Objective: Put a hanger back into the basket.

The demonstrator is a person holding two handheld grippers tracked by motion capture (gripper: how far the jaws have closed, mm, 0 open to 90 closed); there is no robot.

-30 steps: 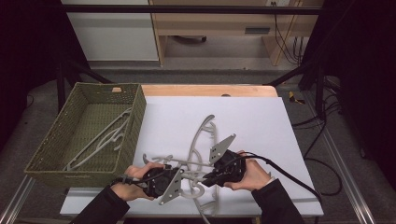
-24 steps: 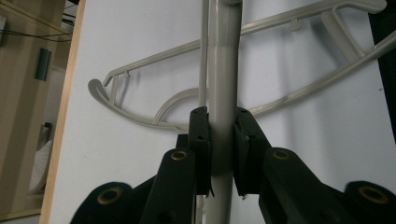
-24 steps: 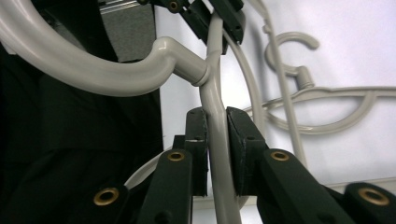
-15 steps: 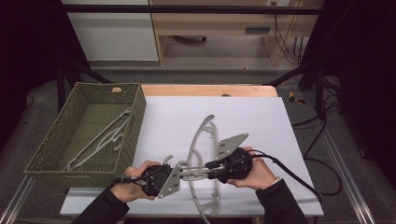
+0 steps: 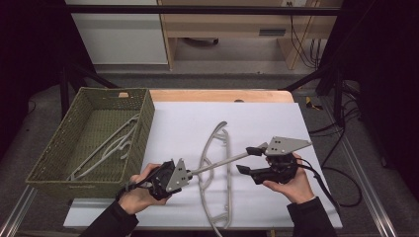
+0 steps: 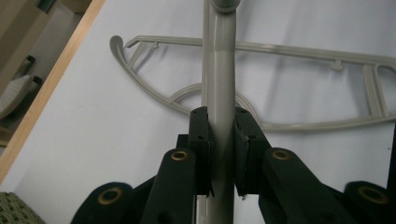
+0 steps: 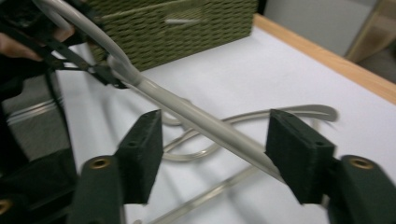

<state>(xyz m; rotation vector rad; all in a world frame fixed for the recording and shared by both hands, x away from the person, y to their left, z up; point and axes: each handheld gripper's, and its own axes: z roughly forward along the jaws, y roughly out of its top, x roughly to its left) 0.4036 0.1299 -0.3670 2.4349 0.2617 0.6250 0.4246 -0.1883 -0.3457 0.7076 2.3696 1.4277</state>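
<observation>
Hanger between left gripper's jaws

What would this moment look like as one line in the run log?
left tool: shut on held hanger | right tool: jaws just opening, hanger between, unclamped | second hanger: flat on table | basket: holds hangers

room's pretty dark all round | grey floor past the far table edge | pale wooden desk beyond that, white cabinet to its left | black cables hanging at the desk's right, more trailing on the floor | black frame bar up top
</observation>
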